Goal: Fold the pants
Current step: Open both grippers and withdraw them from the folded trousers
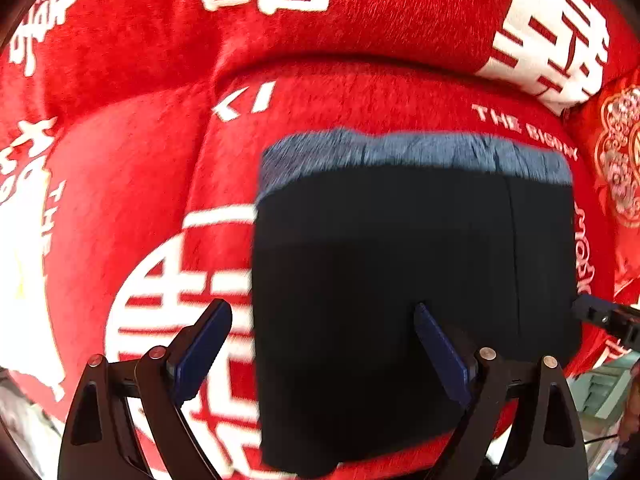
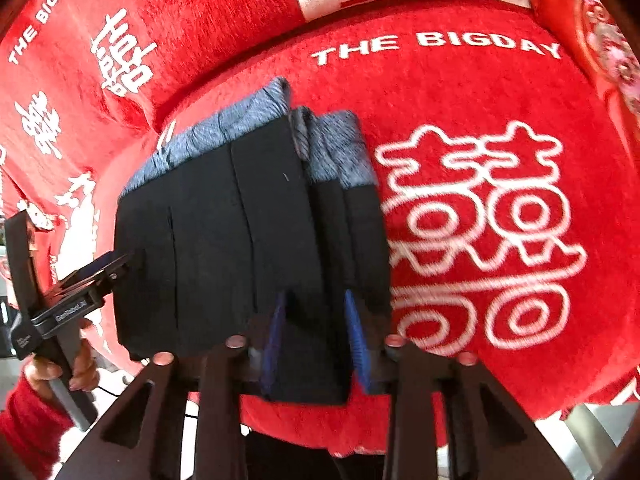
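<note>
Blue pads of the right hand-held gripper (image 2: pixel 316 340) straddle the near edge of the folded dark pants (image 2: pixel 256 248).

Whether those narrow-set pads actually press the cloth cannot be told. At nine o'clock the left hand-held gripper (image 1: pixel 320 344) stands wide, holding nothing, one finger over the pants, one beside them. Pants lie on a red blanket (image 2: pixel 460 92), their grey waistband (image 1: pixel 400 152) at twelve o'clock.

Black pants (image 1: pixel 400 272) with heathered blue-grey waistband (image 1: pixel 416 152), red plush blanket (image 1: pixel 360 32) with white characters
</note>
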Demonstrator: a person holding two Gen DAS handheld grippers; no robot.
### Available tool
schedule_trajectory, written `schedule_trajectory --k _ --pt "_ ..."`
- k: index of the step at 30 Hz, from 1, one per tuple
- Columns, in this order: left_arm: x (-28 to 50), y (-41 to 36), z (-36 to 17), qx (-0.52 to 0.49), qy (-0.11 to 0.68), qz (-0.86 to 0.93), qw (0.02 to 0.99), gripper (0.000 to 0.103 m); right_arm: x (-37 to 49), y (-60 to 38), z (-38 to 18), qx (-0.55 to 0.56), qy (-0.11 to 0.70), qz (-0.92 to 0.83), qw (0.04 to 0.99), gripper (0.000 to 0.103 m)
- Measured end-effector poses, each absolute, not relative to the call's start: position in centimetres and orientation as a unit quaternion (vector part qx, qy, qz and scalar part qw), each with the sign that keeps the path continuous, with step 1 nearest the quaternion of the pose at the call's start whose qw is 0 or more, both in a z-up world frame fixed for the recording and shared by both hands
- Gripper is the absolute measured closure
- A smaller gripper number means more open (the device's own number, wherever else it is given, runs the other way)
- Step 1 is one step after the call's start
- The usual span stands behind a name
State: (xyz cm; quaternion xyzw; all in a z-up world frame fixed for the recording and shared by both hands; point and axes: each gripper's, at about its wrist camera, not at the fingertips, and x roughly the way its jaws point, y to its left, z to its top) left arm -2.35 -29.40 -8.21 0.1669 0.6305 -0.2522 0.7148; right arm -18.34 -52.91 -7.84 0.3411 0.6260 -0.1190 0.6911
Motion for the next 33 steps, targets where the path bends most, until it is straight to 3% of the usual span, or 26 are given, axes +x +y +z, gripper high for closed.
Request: schedule_trajectory --k 3,4,10,12,16,18,23,33 --pt "-3.7 -28.2 -6.8 0.172 0.633 -0.246 0.714 0.010 -20.1 -52.7 -7.3 0.357 0.630 -0.131 0.677 0.055" --pt "-4.1 -27.9 -6.4 0.172 0.635 -0.243 0.713 0.002 -20.5 -52.7 -7.2 0.360 0.629 -0.135 0.676 0.054" --pt "-6.8 -26.9 -4.3 0.187 0.646 -0.232 0.703 0.000 -22.7 -51.3 -5.1 0.367 0.626 -0.157 0.670 0.033" --pt "-7.8 -26.8 -3.5 0.197 0.645 -0.230 0.702 0.000 -23.0 -50.8 -4.2 0.365 0.624 -0.164 0.671 0.021" --pt "-9.3 -26.7 -1.5 0.231 0.625 -0.227 0.710 0.000 -22.9 -49.2 -2.1 0.338 0.626 -0.174 0.681 0.015" --pt "-9.6 -26.4 -0.4 0.231 0.623 -0.228 0.711 0.000 -22.7 -48.0 -1.0 0.315 0.629 -0.177 0.688 0.001" --pt "-10.1 -25.5 2.8 0.235 0.606 -0.221 0.727 0.000 -22.1 -45.3 2.0 0.257 0.636 -0.187 0.703 0.000" --pt "-10.3 -24.2 7.4 0.231 0.584 -0.236 0.741 0.000 -22.3 -43.3 7.5 0.265 0.615 -0.221 0.709 0.000"
